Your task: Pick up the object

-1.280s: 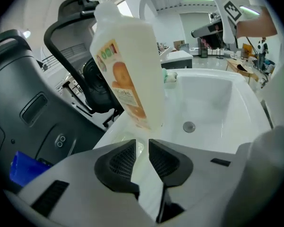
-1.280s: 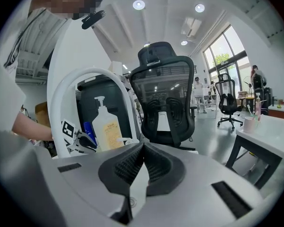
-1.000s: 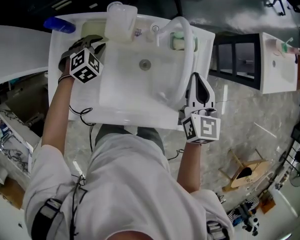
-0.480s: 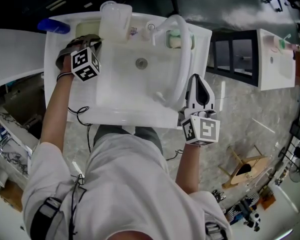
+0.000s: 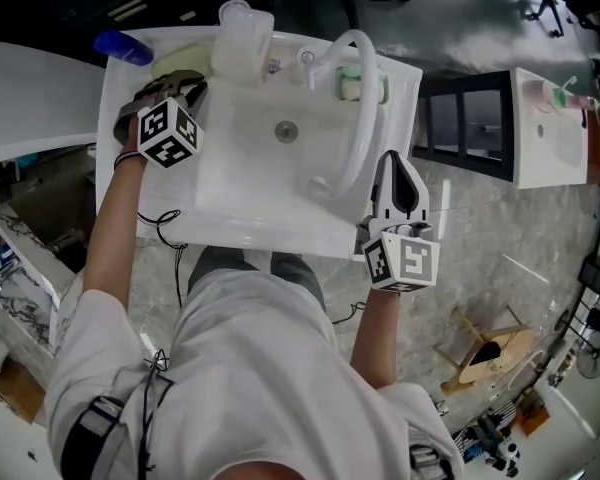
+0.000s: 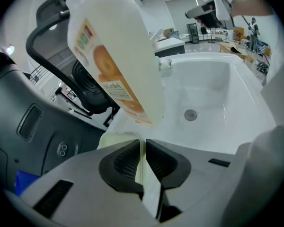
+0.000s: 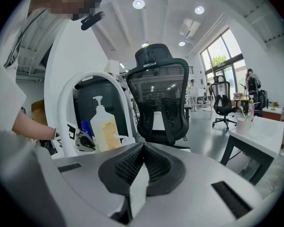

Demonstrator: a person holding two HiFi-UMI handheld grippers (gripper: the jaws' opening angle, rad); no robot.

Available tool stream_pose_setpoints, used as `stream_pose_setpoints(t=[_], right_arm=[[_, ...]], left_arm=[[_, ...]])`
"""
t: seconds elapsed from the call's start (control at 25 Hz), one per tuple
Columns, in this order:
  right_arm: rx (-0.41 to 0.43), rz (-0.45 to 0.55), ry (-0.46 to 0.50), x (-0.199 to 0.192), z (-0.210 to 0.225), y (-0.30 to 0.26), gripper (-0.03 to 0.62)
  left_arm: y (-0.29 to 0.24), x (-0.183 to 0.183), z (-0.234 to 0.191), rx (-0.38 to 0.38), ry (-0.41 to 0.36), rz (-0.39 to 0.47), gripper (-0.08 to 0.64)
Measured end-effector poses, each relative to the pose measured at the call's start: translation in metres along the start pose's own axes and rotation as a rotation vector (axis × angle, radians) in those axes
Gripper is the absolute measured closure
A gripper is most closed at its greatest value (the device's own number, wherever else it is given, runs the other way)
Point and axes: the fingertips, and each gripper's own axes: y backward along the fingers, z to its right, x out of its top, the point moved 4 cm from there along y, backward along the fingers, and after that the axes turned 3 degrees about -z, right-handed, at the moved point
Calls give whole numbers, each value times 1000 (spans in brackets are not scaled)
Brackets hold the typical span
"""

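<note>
A pale yellow flat object [image 5: 173, 61] lies on the back left corner of the white sink [image 5: 242, 178], beside a clear pump bottle with an orange label [image 5: 242, 40]. My left gripper [image 5: 179, 84] points at that corner. In the left gripper view its jaws [image 6: 143, 143] are closed to a thin slit, with the edge of the pale yellow object [image 6: 114, 140] pinched between them and the bottle [image 6: 118, 60] towering just beyond. My right gripper [image 5: 398, 171] hangs off the sink's right edge, shut [image 7: 143, 148] and holding nothing.
A white hose faucet [image 5: 362, 108] arches over the basin's right side, with a green soap dish [image 5: 356, 81] behind it. A blue thing [image 5: 123, 47] lies at the far left corner. An office chair [image 7: 162, 103] stands behind the sink. The drain [image 5: 287, 130] is mid-basin.
The head view has shifted a little, showing more of the pale yellow object. Both grippers stay where they were relative to the sink.
</note>
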Motion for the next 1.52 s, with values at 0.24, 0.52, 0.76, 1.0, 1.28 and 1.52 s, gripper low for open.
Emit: stream_pose_setpoints(t=[0.24, 0.52, 0.76, 1.0, 1.28, 1.52], right_arm=[[28, 43, 8, 12, -8, 17, 586], [67, 113, 28, 33, -14, 44, 586], [105, 171, 47, 50, -21, 66, 586], [146, 214, 72, 63, -23, 85, 586], [184, 267, 95, 78, -23, 104, 586], [219, 283, 111, 83, -25, 114, 586]], left_arm=[[51, 8, -9, 100, 120, 85, 505], [117, 20, -6, 205, 250, 182, 506], [179, 29, 5, 299, 352, 278, 506], [231, 44, 21, 392, 437, 387, 506], [283, 53, 48, 496, 548, 483, 506], [320, 48, 67, 583, 639, 546, 506]])
